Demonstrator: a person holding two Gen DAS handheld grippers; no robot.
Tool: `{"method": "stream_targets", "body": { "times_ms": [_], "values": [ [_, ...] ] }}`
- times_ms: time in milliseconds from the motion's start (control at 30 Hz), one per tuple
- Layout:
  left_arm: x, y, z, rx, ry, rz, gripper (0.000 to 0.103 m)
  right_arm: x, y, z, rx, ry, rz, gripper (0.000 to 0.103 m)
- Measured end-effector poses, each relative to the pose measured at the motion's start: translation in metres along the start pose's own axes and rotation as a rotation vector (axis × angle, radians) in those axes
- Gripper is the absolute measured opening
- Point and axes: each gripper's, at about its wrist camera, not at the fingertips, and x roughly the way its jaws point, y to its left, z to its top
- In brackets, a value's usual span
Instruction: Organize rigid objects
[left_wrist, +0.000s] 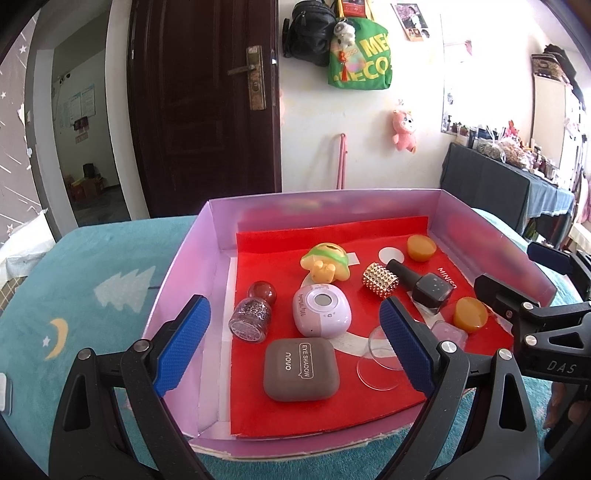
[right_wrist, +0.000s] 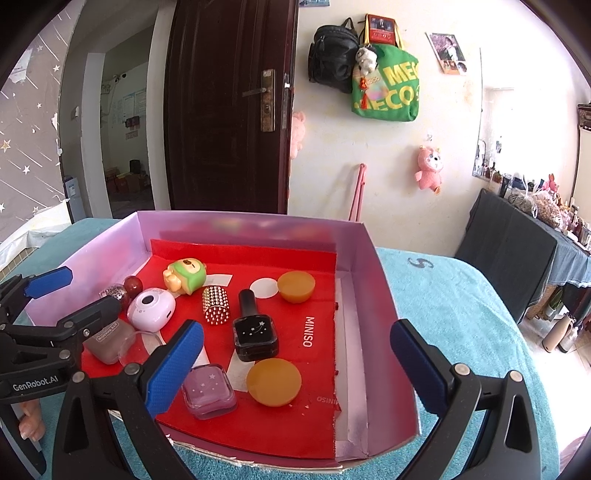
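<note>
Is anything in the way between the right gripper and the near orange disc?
Nothing visible. The right hand-held gripper is open, and the orange disc lies bare on the red liner between its fingers' line. The pink glass jar sits beside the disc, not in front.

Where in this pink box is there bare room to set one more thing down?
Free: the red liner between the black bottle and the box's right wall, around the MINISO print, and the strip along the back wall. Crowded: the left half, from the eyeshadow case to the green toy.
</note>
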Motion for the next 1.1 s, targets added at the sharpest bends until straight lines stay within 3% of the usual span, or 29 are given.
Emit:
{"method": "stream_targets", "body": {
  "times_ms": [367,600,767,1100],
  "values": [
    [-0.048,-0.001,0.004,-0.008,-0.040,-0.024,0.094,-0.047,0.004,0.006,0.001,-0.039,-0.007,0.103],
    [-0.078,-0.004,-0.005,-0.017,-0.025,-0.019,0.094,-0.085,0.005,0.003,0.011,-0.056,0.005,0.103],
    [-0.087,-0.002,-0.020,-0.048,0.030,-0.013,0.094,-0.101,0.002,-0.009,0.036,-0.029,0.010,0.103],
    [-0.074,-0.001,-0.052,-0.079,0.174,-0.014,0.094,-0.090,0.007,-0.050,0.034,0.135,0.006,0.103]
  ]
}}
